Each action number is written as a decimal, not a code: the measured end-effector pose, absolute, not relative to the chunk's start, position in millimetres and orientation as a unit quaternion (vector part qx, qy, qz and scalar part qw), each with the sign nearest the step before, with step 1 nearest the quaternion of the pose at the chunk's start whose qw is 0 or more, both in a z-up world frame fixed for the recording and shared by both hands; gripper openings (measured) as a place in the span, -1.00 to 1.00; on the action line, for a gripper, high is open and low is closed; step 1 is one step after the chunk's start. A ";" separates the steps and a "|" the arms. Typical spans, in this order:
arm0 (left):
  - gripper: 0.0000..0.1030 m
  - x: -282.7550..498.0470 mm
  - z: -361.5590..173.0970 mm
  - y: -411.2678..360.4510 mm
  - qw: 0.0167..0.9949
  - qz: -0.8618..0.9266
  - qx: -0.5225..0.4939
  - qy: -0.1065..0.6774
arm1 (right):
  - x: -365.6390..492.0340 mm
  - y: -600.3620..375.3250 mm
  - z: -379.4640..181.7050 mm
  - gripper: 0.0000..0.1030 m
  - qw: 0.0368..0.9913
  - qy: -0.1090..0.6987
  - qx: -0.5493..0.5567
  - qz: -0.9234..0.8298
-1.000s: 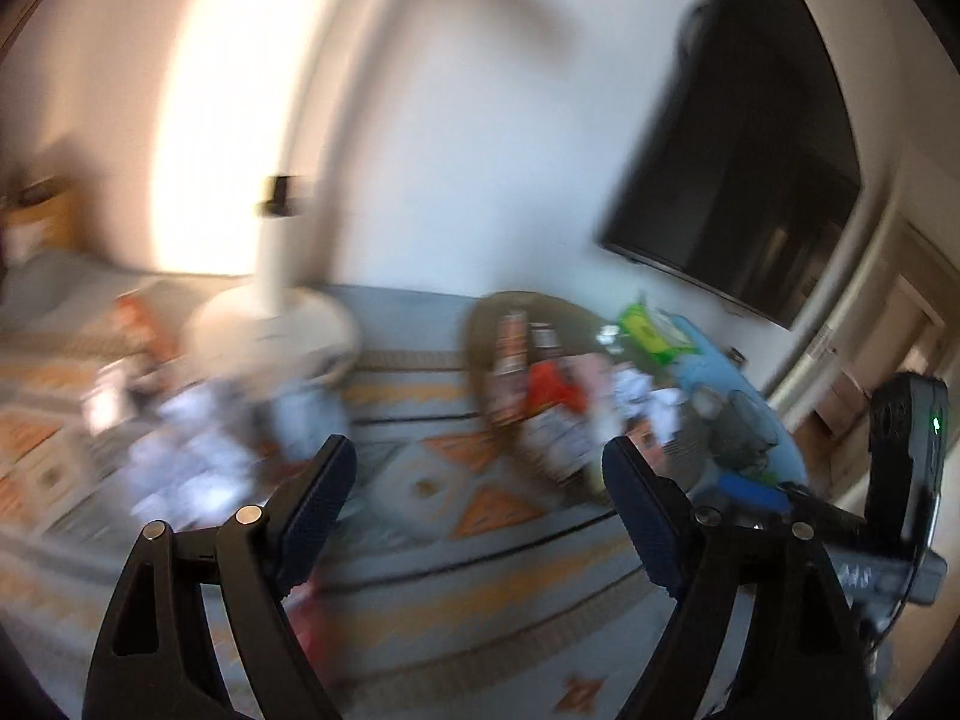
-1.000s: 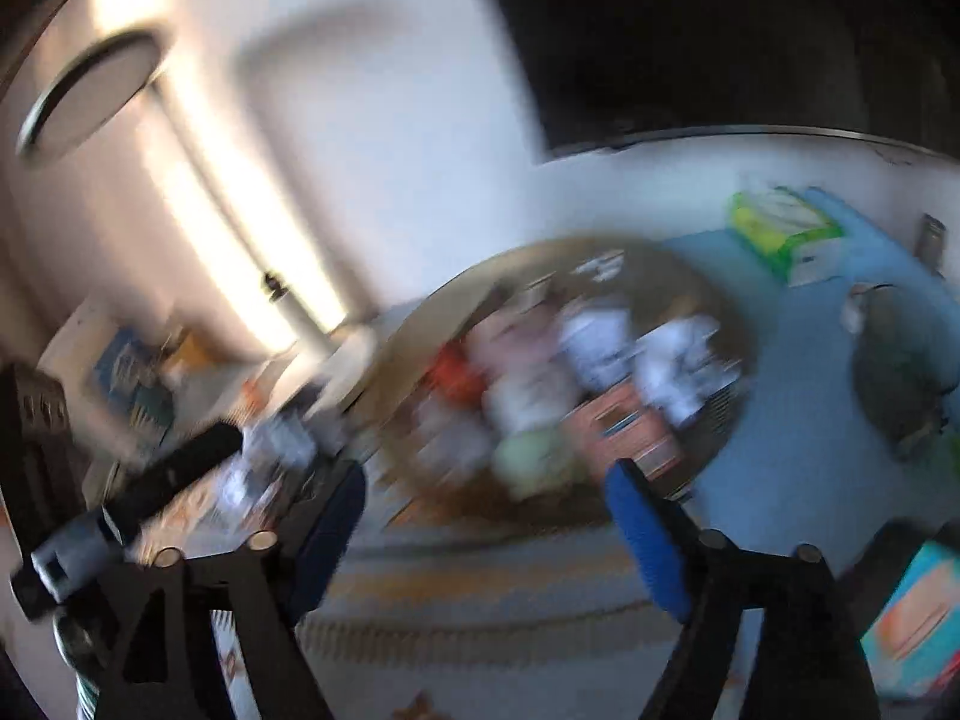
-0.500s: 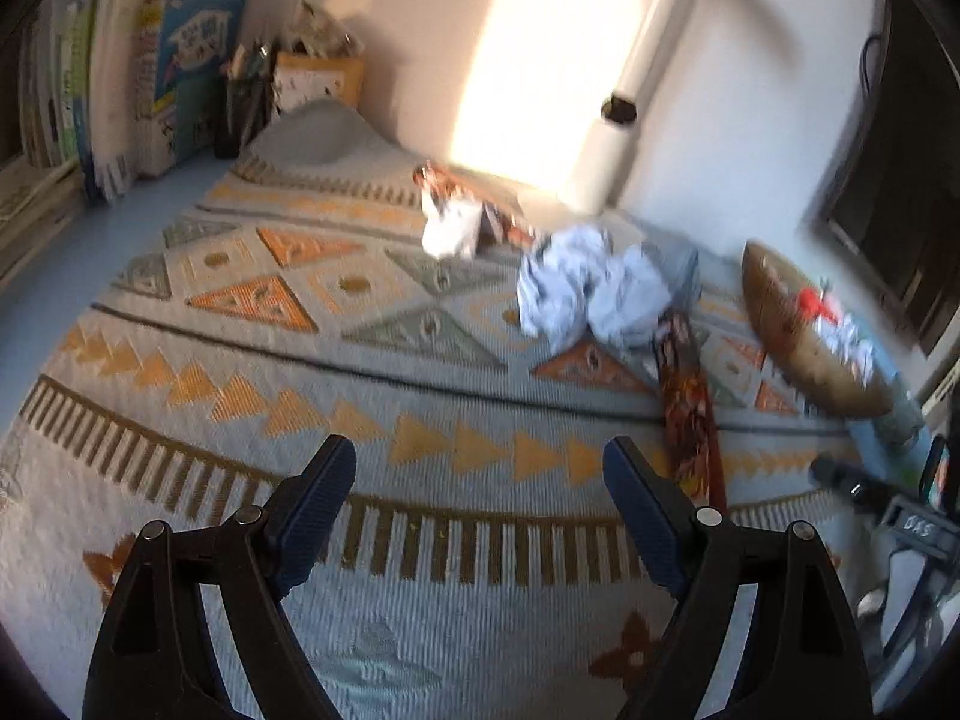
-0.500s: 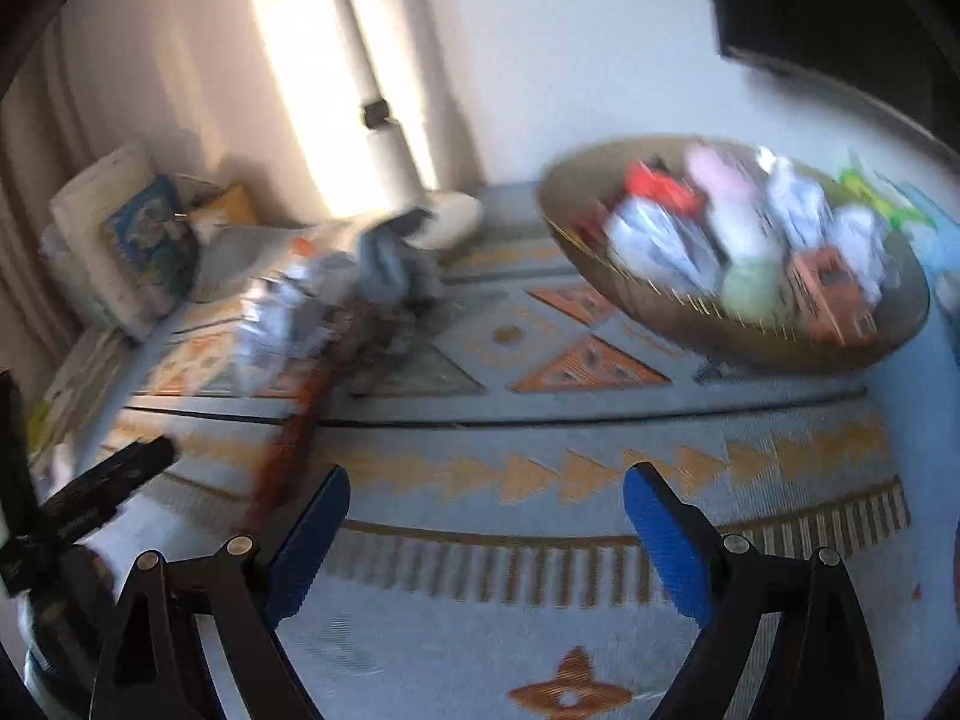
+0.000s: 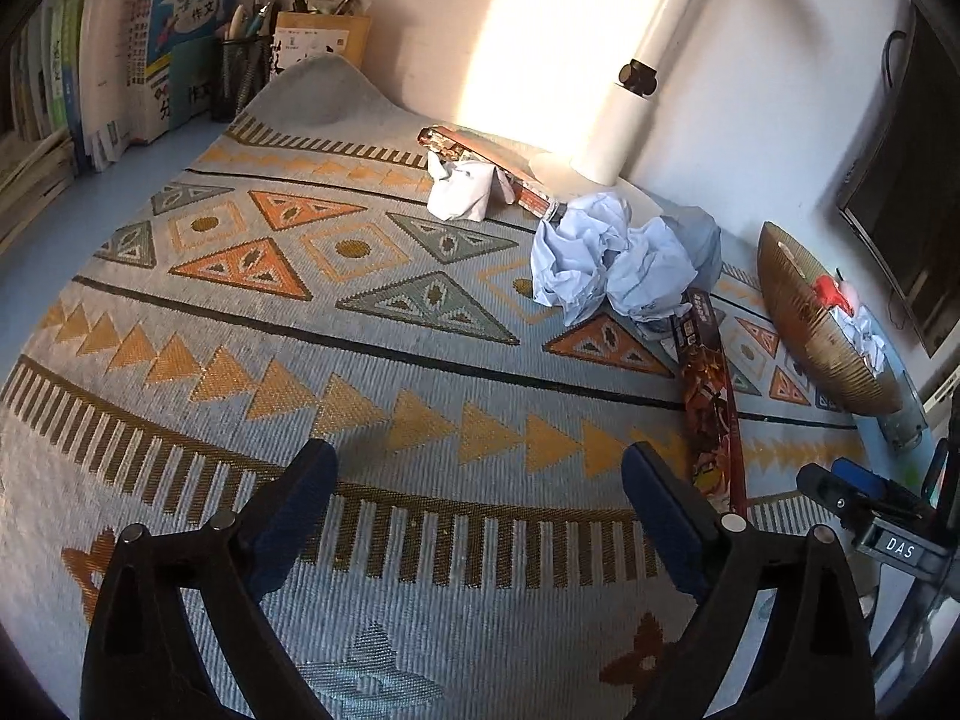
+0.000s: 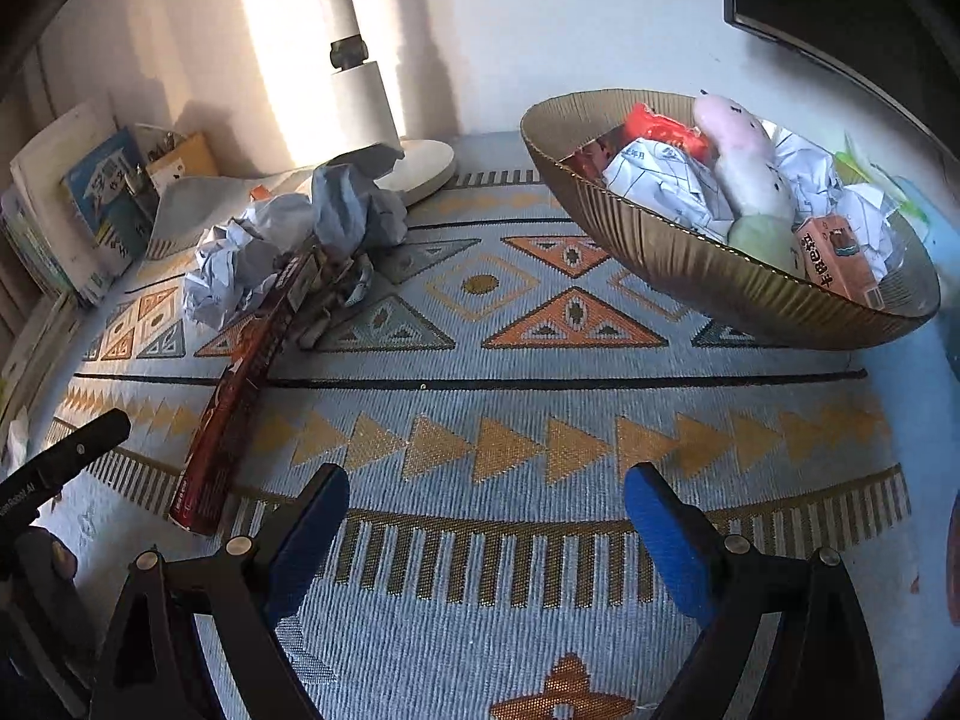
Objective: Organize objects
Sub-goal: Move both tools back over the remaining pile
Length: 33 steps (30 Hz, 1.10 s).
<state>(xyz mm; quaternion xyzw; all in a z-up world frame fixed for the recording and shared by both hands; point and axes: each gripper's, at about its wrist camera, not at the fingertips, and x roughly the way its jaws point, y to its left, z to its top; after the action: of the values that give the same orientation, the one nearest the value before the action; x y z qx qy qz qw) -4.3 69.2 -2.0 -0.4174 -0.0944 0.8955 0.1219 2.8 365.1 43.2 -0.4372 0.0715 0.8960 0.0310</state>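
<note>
Hanging over the patterned mat (image 5: pixel 252 360), the left gripper (image 5: pixel 480 498) and right gripper (image 6: pixel 487 516) had just been opening wide, holding nothing. Crumpled paper (image 5: pixel 618 264) lay at one o'clock; the bowl (image 6: pixel 690 252) sat at two o'clock.

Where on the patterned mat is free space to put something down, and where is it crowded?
Free: the near mat, from the yellow triangle row to both open grippers, between the long red box and the bowl. Also the left side toward the books. Crowded: the crumpled papers by the lamp base, and the full bowl.
</note>
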 end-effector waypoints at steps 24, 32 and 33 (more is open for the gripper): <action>0.94 -2.8 -0.6 67.9 0.121 0.896 -0.415 -0.101 | 2.7 377.0 38.0 0.98 0.045 0.091 -0.449 0.888; 0.94 -2.6 -0.6 68.1 0.121 0.896 -0.415 -0.101 | 3.7 375.4 38.0 0.98 0.043 0.092 -0.447 0.889; 0.94 -2.5 -0.5 68.2 0.121 0.896 -0.415 -0.101 | 3.6 374.6 38.1 0.98 0.043 0.092 -0.447 0.889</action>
<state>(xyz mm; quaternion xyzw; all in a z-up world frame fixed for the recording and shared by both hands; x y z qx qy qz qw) -2.5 68.2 -0.5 -0.4152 -0.1009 0.8960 0.1210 3.6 374.6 38.1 -0.4468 0.0924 0.8888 0.0431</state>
